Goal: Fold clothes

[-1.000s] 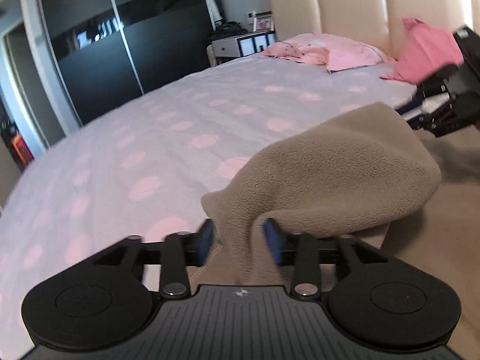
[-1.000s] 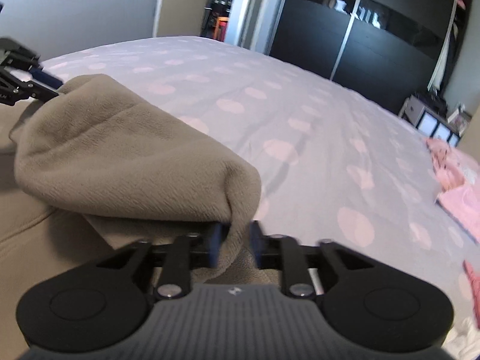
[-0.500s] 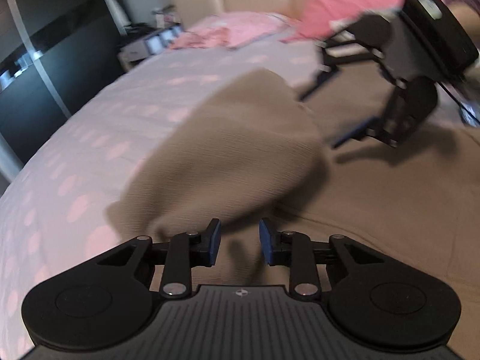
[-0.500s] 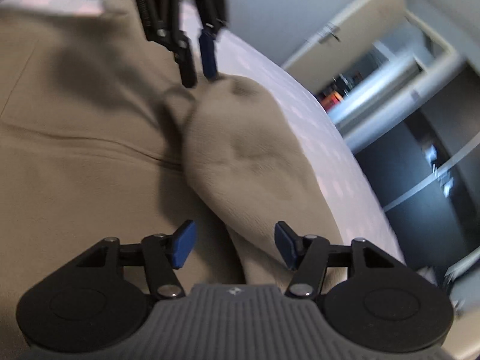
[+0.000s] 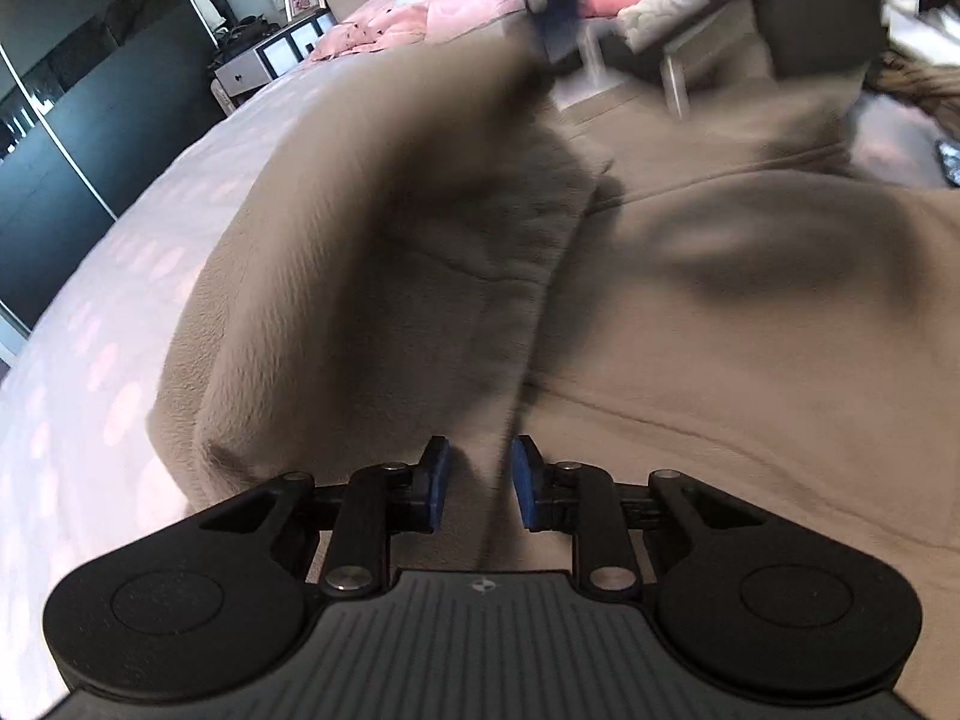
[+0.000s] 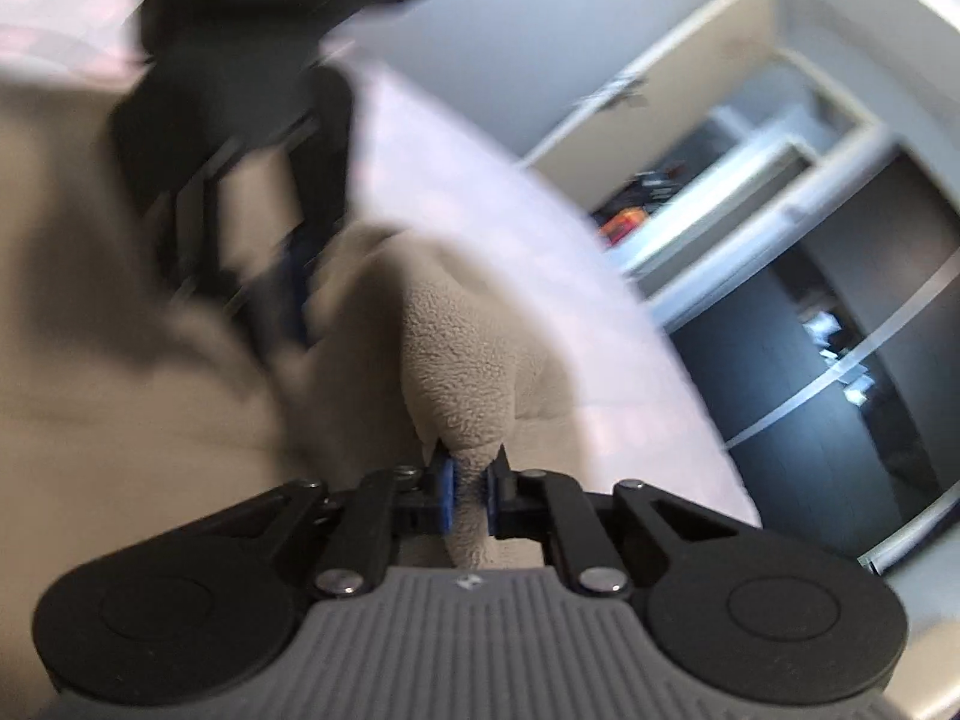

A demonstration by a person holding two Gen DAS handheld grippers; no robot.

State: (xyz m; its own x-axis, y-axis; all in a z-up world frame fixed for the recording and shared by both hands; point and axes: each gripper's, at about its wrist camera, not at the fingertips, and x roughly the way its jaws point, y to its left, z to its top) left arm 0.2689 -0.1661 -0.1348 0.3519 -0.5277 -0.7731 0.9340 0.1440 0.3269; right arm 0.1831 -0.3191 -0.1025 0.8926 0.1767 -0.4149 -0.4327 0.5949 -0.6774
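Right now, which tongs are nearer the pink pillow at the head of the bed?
Right. Seen from the left wrist camera, the right tongs hang blurred just in front of the pink pillow, while the left tongs sit well back over the tan fleece.

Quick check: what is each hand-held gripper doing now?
Left hand-held gripper: closing, beige fleece between the jaws.
Right hand-held gripper: shut on the fleece.

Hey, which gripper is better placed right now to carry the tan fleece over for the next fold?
Right. The right gripper is clamped on a pinch of the tan fleece; the left gripper is closing, with fabric between its pads but not visibly pressed.
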